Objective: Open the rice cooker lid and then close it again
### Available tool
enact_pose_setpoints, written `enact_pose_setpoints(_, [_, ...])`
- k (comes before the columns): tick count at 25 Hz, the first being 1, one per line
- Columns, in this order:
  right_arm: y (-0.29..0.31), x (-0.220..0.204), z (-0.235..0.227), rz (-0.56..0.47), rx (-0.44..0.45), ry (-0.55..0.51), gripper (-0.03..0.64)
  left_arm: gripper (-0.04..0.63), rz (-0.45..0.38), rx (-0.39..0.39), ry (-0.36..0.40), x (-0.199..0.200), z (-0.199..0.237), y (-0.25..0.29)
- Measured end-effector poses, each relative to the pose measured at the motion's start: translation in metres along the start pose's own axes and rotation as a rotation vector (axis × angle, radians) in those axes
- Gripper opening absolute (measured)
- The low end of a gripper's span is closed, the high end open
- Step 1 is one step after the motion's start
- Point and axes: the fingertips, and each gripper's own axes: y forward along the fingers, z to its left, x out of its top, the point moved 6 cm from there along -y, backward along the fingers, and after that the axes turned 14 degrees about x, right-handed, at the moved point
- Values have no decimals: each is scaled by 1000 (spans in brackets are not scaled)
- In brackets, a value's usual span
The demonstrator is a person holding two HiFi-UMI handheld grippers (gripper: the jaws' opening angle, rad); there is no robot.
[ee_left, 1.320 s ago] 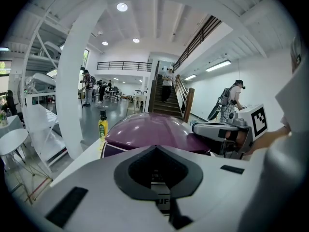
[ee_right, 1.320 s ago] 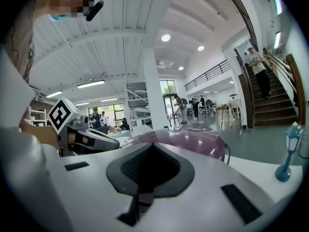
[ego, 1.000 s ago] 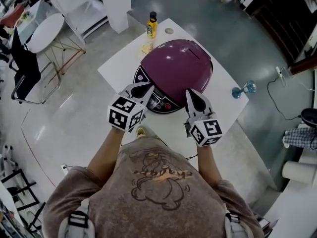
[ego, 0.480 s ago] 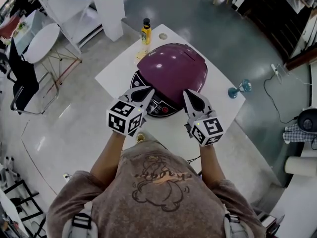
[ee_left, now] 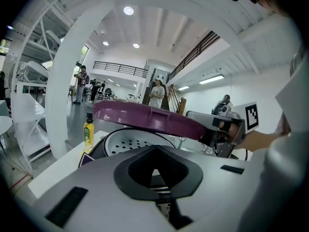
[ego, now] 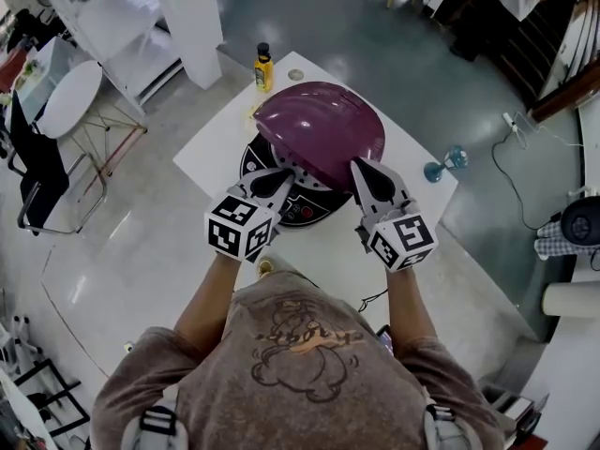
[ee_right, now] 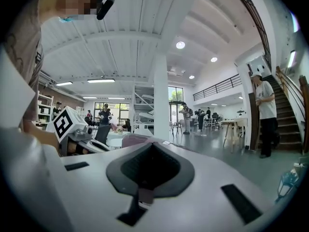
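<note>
Rice cooker [ego: 302, 206] stands on the white counter [ego: 417, 218], toward its far half, with its control panel facing the person. The purple lid [ego: 319, 129] is partly open: its near edge is lifted clear of the body while the far side stays low. In the left gripper view a gap shows under the raised lid, and inside the body a pale plate [ee_left: 129, 146] with rows of small holes can be seen.

The right hand-held gripper [ego: 362, 169] is clenched, its jaws pressed together with nothing between them. Its tip sits at the right part of the lid's raised near edge. From the left gripper view it seems to meet the rim there, though exactly how it bears on the lid cannot be made out.

The left hand-held gripper [ego: 279, 174] also has its jaws drawn together and is empty. It points at the cooker from the near left, its tip over the control panel just beside the lid's near edge. The lid hangs above and beyond it, and I cannot tell whether the two touch.

A yellow bottle [ego: 264, 67] with a dark cap stands upright at the counter's far corner, just behind the cooker. A small round object [ego: 296, 74] lies on the counter near the bottle. A blue object [ego: 441, 167] is on the floor to the right of the counter
</note>
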Motion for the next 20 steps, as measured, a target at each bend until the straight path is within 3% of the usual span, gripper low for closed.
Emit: enact_pose_setpoints(20, [-9,45,-55,-127,-37,-4,3,20,-7,-50,16,11,-11,14])
